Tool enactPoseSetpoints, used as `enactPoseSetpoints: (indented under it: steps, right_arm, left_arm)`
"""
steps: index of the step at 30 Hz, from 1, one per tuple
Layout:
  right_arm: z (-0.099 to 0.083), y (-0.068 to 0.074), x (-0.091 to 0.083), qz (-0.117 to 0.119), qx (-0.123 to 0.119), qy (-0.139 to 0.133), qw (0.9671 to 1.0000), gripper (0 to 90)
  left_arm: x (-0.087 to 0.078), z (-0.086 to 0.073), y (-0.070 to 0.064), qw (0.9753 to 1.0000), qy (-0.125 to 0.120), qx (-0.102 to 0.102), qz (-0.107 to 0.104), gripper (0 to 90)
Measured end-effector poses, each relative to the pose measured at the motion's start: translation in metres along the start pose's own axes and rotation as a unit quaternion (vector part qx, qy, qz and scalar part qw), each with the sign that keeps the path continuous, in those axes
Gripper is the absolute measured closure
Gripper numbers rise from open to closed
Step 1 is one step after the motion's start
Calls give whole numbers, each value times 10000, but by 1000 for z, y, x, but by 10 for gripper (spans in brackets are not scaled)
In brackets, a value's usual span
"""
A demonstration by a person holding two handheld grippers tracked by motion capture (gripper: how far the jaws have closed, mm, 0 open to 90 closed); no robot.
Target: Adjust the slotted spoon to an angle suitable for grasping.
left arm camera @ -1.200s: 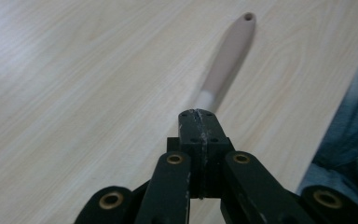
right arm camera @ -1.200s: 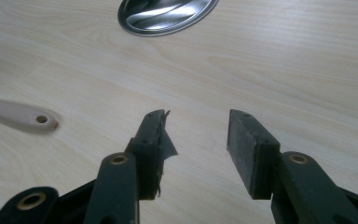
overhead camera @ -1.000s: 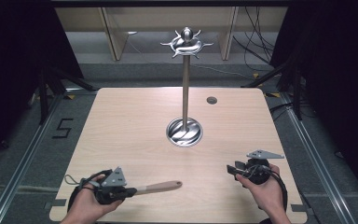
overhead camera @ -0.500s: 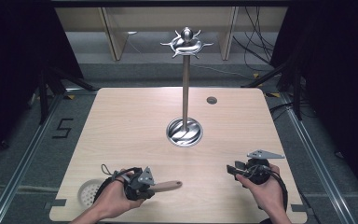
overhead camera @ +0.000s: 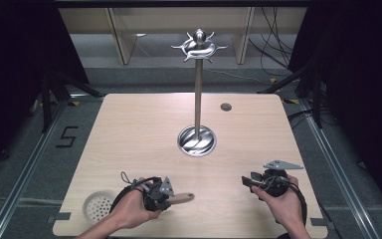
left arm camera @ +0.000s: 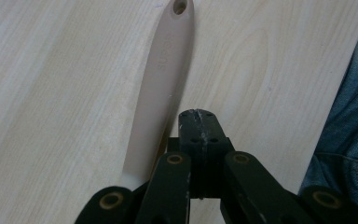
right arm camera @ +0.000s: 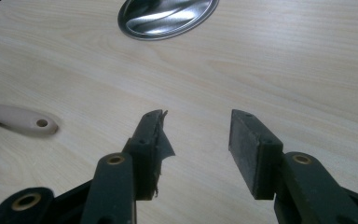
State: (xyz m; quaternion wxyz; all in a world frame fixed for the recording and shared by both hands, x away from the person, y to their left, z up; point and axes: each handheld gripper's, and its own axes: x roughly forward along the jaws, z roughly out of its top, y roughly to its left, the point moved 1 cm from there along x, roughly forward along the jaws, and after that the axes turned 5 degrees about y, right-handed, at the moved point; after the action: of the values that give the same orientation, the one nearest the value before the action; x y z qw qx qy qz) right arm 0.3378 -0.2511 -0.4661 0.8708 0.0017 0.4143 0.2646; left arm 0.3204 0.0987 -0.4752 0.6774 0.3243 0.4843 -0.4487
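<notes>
Beside clenched left gripper (left arm camera: 200, 135) jaws, beige utensil handle (left arm camera: 161, 79) lying on table (left arm camera: 51, 116), right gripper (right arm camera: 196, 140) resting with jaws released.

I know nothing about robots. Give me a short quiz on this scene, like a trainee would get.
1. True or false: the right tongs are open.
2. Where does the stand rest? A: near the middle of the table. B: at its left edge. C: on the floor.
3. Fill in: the end of the handle has a ___ through it.
Key: 1 true; 2 A; 3 hole.
</notes>
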Motion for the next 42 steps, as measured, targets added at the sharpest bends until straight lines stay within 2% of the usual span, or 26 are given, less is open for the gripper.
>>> enactPoseSetpoints:
  steps: [6, 7, 9, 10, 11, 12, 17, 23, 24, 25, 29, 30, 34, 38, 39, 41, 42]
  right_arm:
    - [0, 1, 0, 36, 18, 8, 10000, 550]
    - [0, 1, 0, 36, 21, 7, 10000, 550]
    - [0, 1, 0, 35, 23, 7, 10000, 549]
    - [0, 1, 0, 33, 20, 3, 10000, 548]
    - [0, 0, 1, 35, -10, -18, 10000, 548]
    - [0, 0, 0, 26, -6, -15, 10000, 547]
    - [0, 1, 0, 27, 17, 5, 10000, 545]
    - [0, 1, 1, 53, -13, -56, 10000, 542]
    - [-1, 4, 1, 65, 207, -40, 9998, 542]
    - [0, 3, 1, 61, 129, -51, 9999, 541]
    - [0, 4, 1, 58, 142, -40, 9999, 540]
    - [-1, 3, 2, 56, 116, -59, 9999, 540]
    - [-1, 4, 2, 131, 176, -3, 9998, 538]
    - [-1, 4, 2, 127, 177, -8, 9998, 538]
    - [-1, 3, 1, 51, 112, -61, 9999, 538]
    - [-1, 3, 2, 87, 77, -23, 9999, 537]
    - [0, 1, 1, 16, -63, -43, 10000, 537]
  left_arm:
    - [5, 3, 0, 10000, 76, -29, 1, 896]
    - [5, 4, -1, 9999, 83, -82, -15, 897]
    - [7, 6, -1, 9999, 16, -122, -14, 897]
    - [7, 6, 0, 10000, 73, -40, -11, 897]
    - [7, 7, -1, 9999, 69, -99, -25, 897]
    - [7, 7, 0, 10000, 94, -13, 9, 897]
    - [8, 8, 0, 9999, 102, -104, 29, 897]
    - [11, 8, 1, 9998, 184, -32, 43, 897]
    - [12, 9, 1, 9998, 204, -38, 42, 897]
    - [12, 9, 1, 9998, 184, -53, 63, 897]
    - [13, 10, 3, 9997, 229, -104, 72, 897]
    - [12, 10, 5, 9997, 239, -53, 90, 897]
    - [12, 11, 9, 9995, 253, -189, 51, 897]
    - [13, 12, 11, 9995, 250, -204, 59, 897]
    - [14, 12, 11, 9995, 248, -198, 74, 897]
    - [14, 12, 12, 9994, 246, -231, 107, 897]
    - [13, 12, 13, 9993, 246, -232, 125, 897]
